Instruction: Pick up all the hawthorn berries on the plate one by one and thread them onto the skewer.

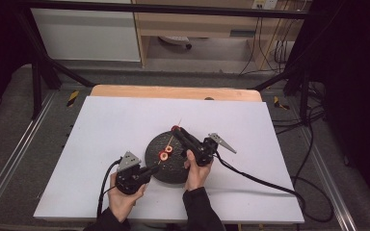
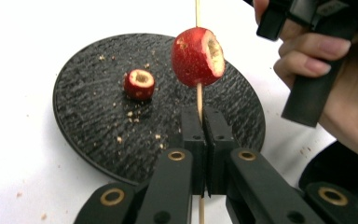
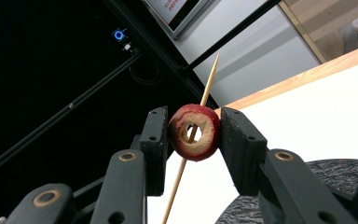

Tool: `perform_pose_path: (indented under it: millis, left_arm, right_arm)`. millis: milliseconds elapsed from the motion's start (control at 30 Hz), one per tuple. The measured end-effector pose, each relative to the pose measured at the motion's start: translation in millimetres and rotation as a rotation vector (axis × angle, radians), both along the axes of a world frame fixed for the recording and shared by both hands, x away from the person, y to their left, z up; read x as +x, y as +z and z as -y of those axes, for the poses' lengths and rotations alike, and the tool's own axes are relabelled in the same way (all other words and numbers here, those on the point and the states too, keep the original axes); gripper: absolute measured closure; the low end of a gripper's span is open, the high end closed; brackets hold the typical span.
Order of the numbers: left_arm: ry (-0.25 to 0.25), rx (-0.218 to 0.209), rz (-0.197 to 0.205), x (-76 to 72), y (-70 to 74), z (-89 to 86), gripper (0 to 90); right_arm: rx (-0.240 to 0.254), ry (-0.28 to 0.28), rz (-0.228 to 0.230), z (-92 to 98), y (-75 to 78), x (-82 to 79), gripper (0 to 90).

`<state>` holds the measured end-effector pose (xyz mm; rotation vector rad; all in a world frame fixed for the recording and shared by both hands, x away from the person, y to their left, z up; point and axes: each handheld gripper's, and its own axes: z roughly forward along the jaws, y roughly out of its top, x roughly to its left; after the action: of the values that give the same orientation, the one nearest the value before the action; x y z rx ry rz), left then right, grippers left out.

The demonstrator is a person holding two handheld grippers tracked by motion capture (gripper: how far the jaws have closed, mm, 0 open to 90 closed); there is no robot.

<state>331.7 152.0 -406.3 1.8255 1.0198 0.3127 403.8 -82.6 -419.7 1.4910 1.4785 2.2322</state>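
Observation:
My left gripper (image 2: 204,114) (image 1: 151,169) is shut on a thin wooden skewer (image 2: 199,98) that points up and away over a round black plate (image 2: 88,121) (image 1: 173,172). A cored red fruit (image 2: 197,57) is threaded on the skewer just above the jaws. A second cored red fruit (image 2: 139,84) lies on the plate among crumbs. My right gripper (image 3: 193,126) (image 1: 176,129) is shut on a third cored red fruit (image 3: 196,132), held over the plate's far edge. The skewer (image 3: 209,79) runs behind that fruit and shows through its hole; I cannot tell whether they touch.
The plate sits on a white sheet (image 1: 115,130) covering a wooden table (image 1: 173,91). A black cable (image 1: 260,180) trails from the right gripper across the sheet to the right. Black frame bars (image 1: 43,67) stand at the table's far corners.

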Motion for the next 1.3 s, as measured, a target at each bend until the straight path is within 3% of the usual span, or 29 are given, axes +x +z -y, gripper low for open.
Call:
perform_pose_path:
  millis: [633,933,1067,1300]
  left_arm:
    - [-0.013,-0.025,0.018,26.0,7.8,10.8,88.2]
    - [-0.033,-0.004,0.029,27.6,6.9,9.3,88.2]
    - [-0.041,0.011,0.036,25.7,6.1,3.6,88.2]
    - [-0.056,0.046,0.043,23.1,3.9,-13.3,88.2]
  right_arm:
    - [-0.04,0.033,-0.005,-1.8,-2.4,-5.8,63.8]
    - [-0.066,0.047,-0.01,-1.9,-3.1,-7.0,62.9]
    - [-0.094,0.051,-0.011,0.4,0.5,-7.5,55.7]
    - [-0.225,0.083,-0.012,10.0,9.1,-5.2,41.1]
